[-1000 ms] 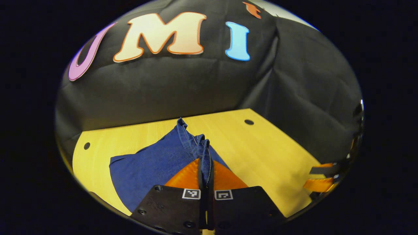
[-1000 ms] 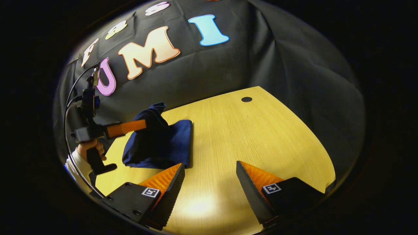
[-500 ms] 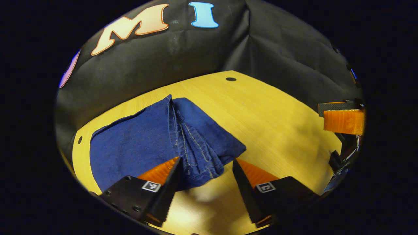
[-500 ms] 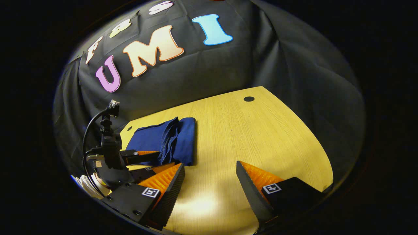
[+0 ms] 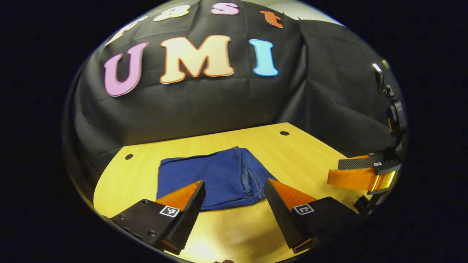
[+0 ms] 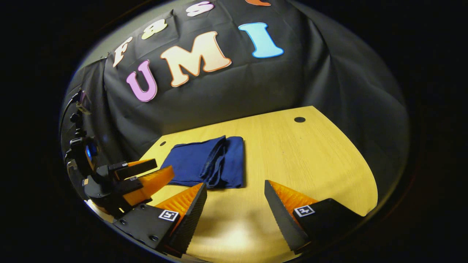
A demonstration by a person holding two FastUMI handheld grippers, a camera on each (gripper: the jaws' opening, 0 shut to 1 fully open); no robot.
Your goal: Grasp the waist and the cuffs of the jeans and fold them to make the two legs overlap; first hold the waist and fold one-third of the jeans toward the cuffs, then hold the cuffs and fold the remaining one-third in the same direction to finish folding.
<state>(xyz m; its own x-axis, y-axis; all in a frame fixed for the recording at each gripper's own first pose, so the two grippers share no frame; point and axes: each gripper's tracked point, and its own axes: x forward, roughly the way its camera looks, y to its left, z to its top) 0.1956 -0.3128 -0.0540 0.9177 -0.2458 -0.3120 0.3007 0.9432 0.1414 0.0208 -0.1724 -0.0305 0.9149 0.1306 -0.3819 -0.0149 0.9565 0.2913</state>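
The blue jeans (image 5: 215,175) lie folded into a compact stack on the wooden table (image 5: 299,157), with a seamed edge running along the right of the stack. In the right gripper view the jeans (image 6: 206,160) rest left of centre. My left gripper (image 5: 234,199) hovers open just in front of the stack, holding nothing. My right gripper (image 6: 236,202) is open over bare wood, to the right of the jeans. The left gripper (image 6: 146,175) also shows at the left of the right gripper view, and the right gripper (image 5: 360,171) at the right of the left gripper view.
The table (image 6: 310,157) has small round holes near its far corners (image 5: 284,133) (image 5: 128,156) (image 6: 299,119). Black cloth walls close in behind and on the right. Bare wood stretches to the right of the jeans.
My left gripper let go of the jeans' edge, opened and pulled back toward the front; the fabric dropped flat onto the stack. The right gripper stayed open and shifted slightly.
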